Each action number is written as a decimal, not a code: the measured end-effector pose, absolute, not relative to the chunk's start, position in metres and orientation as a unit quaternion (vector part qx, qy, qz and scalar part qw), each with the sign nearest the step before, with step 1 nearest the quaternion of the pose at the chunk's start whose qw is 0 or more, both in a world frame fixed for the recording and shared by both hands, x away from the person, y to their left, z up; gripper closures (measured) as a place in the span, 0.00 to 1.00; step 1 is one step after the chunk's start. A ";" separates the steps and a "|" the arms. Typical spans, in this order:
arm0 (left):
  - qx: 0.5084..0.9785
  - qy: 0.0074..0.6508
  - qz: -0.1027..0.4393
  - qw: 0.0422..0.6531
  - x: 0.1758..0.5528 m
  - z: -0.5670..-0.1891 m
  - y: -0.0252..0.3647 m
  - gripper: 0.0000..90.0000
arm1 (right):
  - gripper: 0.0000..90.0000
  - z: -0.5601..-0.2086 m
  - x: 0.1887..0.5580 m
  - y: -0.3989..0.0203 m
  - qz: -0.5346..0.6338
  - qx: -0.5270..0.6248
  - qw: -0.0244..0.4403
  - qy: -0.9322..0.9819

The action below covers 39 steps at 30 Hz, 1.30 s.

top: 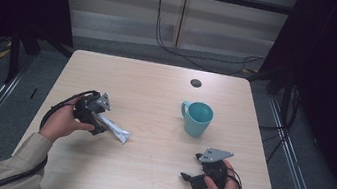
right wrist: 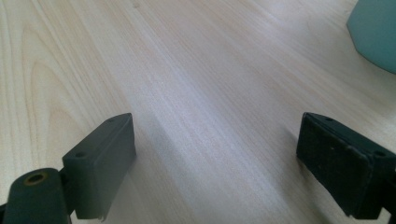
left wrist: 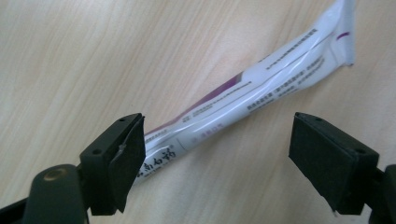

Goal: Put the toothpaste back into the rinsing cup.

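A white tube with purple print [left wrist: 243, 91] lies flat on the wooden table [top: 156, 97], its crimped end pointing away from my left gripper [left wrist: 217, 154]. That gripper is open, its jaws standing wide on either side of the tube's near end, the left pad [left wrist: 128, 161] touching or nearly touching it. From the high view the tube [top: 115, 129] lies at the left gripper [top: 96, 123], held by a hand at the table's left. My right gripper [top: 192, 168] stands open near the front right edge with bare wood between its jaws [right wrist: 215, 154].
A teal mug [top: 198, 118] stands upright right of centre, handle to the left; its side shows in the right gripper view [right wrist: 373, 32]. A dark round grommet [top: 196, 83] sits in the tabletop farther back. Cables run across the floor beyond the table.
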<state>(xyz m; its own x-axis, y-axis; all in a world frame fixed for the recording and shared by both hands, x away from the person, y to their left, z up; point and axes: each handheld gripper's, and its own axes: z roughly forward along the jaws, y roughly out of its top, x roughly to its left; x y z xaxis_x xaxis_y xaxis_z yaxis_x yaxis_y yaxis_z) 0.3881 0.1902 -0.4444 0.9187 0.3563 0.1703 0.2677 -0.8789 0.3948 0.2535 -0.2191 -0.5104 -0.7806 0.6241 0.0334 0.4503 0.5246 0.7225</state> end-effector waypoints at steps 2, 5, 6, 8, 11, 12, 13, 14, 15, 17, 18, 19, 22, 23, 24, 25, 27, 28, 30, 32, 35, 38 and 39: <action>0.962 0.167 0.111 0.183 0.390 -0.446 0.190 0.21 | 0.12 -0.510 0.254 -0.219 0.376 0.310 0.116 0.865; 0.964 0.164 0.111 0.174 0.393 -0.451 0.188 0.21 | 0.12 -0.510 0.254 -0.219 0.376 0.310 0.115 0.865; 0.965 0.162 0.110 0.172 0.393 -0.451 0.188 0.21 | 0.12 -0.510 0.254 -0.219 0.376 0.310 0.116 0.865; 0.966 0.161 0.105 0.174 0.395 -0.454 0.187 0.21 | 0.12 -0.510 0.254 -0.219 0.376 0.310 0.116 0.865; 0.970 0.152 0.103 0.162 0.396 -0.457 0.187 0.20 | 0.12 -0.510 0.254 -0.219 0.376 0.311 0.116 0.865; 0.970 0.150 0.105 0.162 0.397 -0.457 0.187 0.20 | 0.12 -0.510 0.254 -0.219 0.376 0.311 0.116 0.865; 0.970 0.148 0.104 0.163 0.397 -0.458 0.187 0.20 | 0.12 -0.510 0.254 -0.219 0.376 0.310 0.116 0.865; 0.970 0.146 0.103 0.166 0.398 -0.458 0.187 0.20 | 0.12 -0.510 0.254 -0.219 0.376 0.310 0.116 0.865; 0.970 0.148 0.100 0.166 0.399 -0.458 0.187 0.20 | 0.12 -0.510 0.254 -0.219 0.376 0.310 0.116 0.865; 0.970 0.149 0.104 0.163 0.400 -0.459 0.186 0.20 | 0.12 -0.510 0.254 -0.219 0.376 0.310 0.116 0.865; 0.971 0.145 0.103 0.161 0.401 -0.460 0.186 0.20 | 0.12 -0.510 0.254 -0.219 0.376 0.311 0.116 0.865; 0.971 0.144 0.104 0.161 0.401 -0.461 0.185 0.20 | 0.12 -0.510 0.254 -0.219 0.376 0.310 0.116 0.865; 0.971 0.145 0.102 0.163 0.403 -0.464 0.184 0.20 | 0.12 -0.510 0.254 -0.219 0.376 0.311 0.116 0.865; 0.970 0.146 0.103 0.165 0.403 -0.465 0.183 0.20 | 0.12 -0.510 0.254 -0.219 0.376 0.310 0.116 0.865; 0.970 0.147 0.100 0.167 0.403 -0.466 0.182 0.20 | 0.12 -0.510 0.254 -0.219 0.376 0.311 0.116 0.865; 0.970 0.144 0.098 0.168 0.403 -0.468 0.182 0.21 | 0.12 -0.510 0.254 -0.219 0.376 0.310 0.116 0.865; 0.971 0.136 0.099 0.170 0.404 -0.469 0.182 0.22 | 0.12 -0.510 0.254 -0.219 0.376 0.310 0.116 0.865; 0.970 0.140 0.096 0.172 0.404 -0.470 0.182 0.23 | 0.12 -0.510 0.254 -0.219 0.376 0.310 0.116 0.865; 0.970 0.141 0.093 0.174 0.404 -0.472 0.181 0.23 | 0.12 -0.510 0.254 -0.219 0.376 0.310 0.116 0.865; 0.971 0.140 0.091 0.172 0.405 -0.474 0.180 0.23 | 0.12 -0.510 0.254 -0.219 0.376 0.310 0.116 0.865; 0.972 0.137 0.087 0.169 0.405 -0.475 0.179 0.25 | 0.12 -0.510 0.254 -0.219 0.376 0.310 0.116 0.865; 0.973 0.136 0.083 0.169 0.407 -0.474 0.180 0.28 | 0.12 -0.510 0.254 -0.219 0.376 0.310 0.116 0.865; 0.972 0.138 0.077 0.172 0.407 -0.474 0.180 0.29 | 0.12 -0.510 0.254 -0.219 0.376 0.310 0.116 0.865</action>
